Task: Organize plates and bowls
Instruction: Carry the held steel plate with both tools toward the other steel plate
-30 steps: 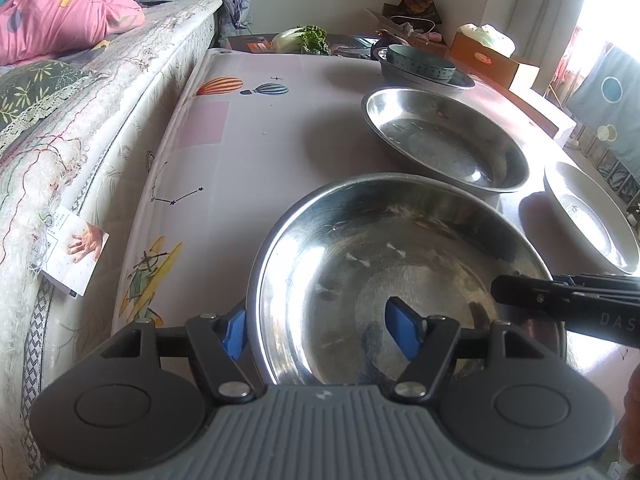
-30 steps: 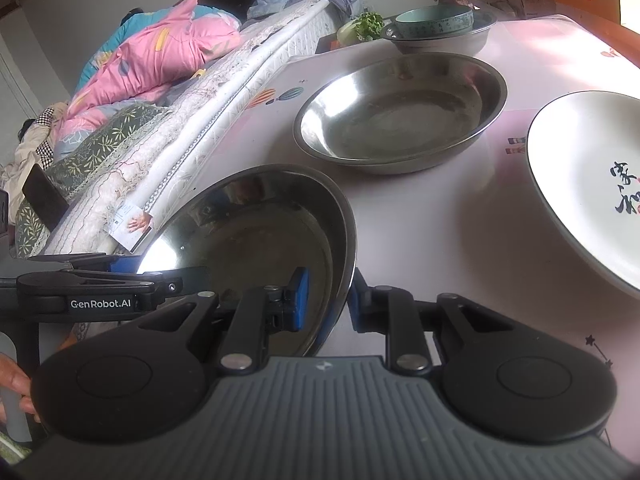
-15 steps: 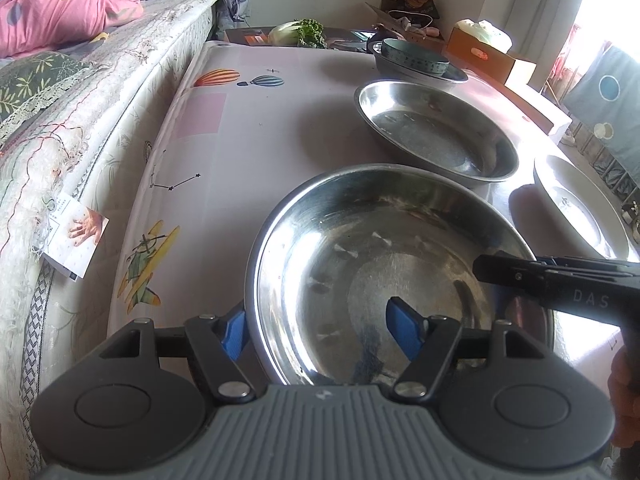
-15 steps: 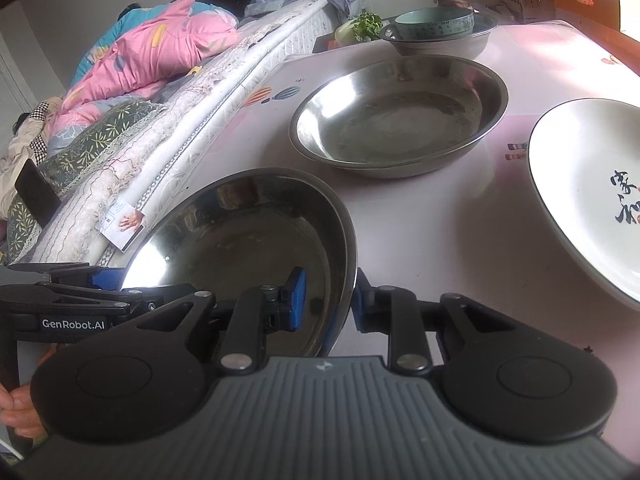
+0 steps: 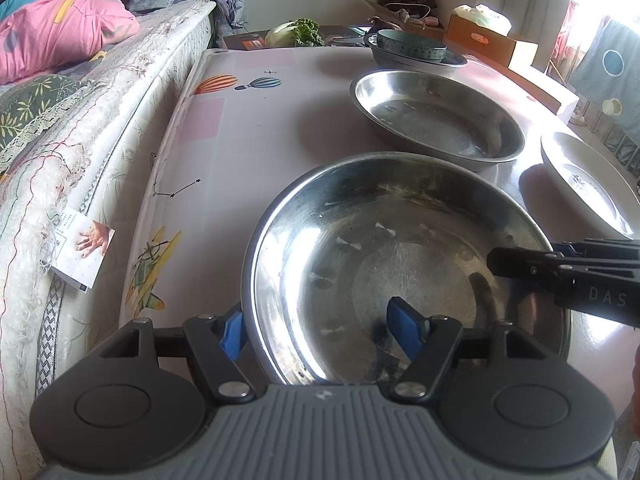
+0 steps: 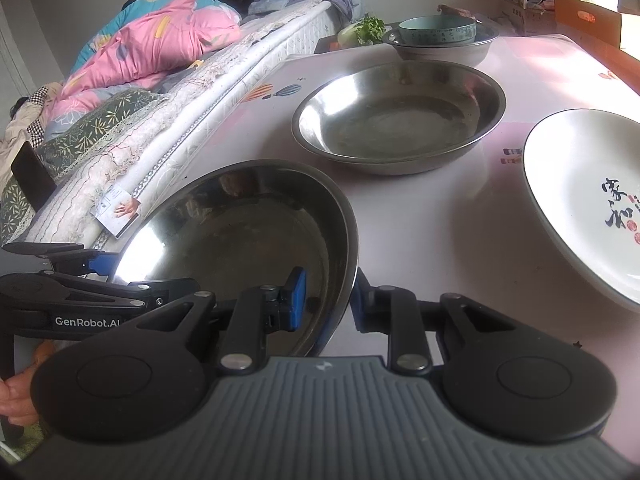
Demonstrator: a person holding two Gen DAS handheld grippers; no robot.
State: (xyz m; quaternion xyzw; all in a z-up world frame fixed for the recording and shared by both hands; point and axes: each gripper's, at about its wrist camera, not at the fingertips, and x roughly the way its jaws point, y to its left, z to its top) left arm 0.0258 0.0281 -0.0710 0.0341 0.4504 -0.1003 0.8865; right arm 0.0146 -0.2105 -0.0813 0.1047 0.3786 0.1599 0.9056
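A steel bowl (image 5: 400, 256) is held between both grippers above the near part of the table; it also shows in the right wrist view (image 6: 240, 232). My left gripper (image 5: 316, 328) straddles its near-left rim, one pad outside and one inside, with a wide gap. My right gripper (image 6: 326, 294) is shut on its right rim. A second steel bowl (image 5: 436, 114) (image 6: 400, 116) rests on the table beyond. A white plate (image 6: 588, 196) (image 5: 588, 184) with black characters lies at the right.
A teal bowl (image 6: 438, 30) sits inside a steel basin (image 6: 440, 50) at the table's far end, with greens (image 6: 368, 26) beside it. A mattress (image 5: 80, 152) with bedding runs along the table's left edge. Cardboard boxes (image 5: 492, 40) stand at the back right.
The held steel bowl has lifted and drifted slightly forward with both grippers. The far bowl and the plate have stayed put.
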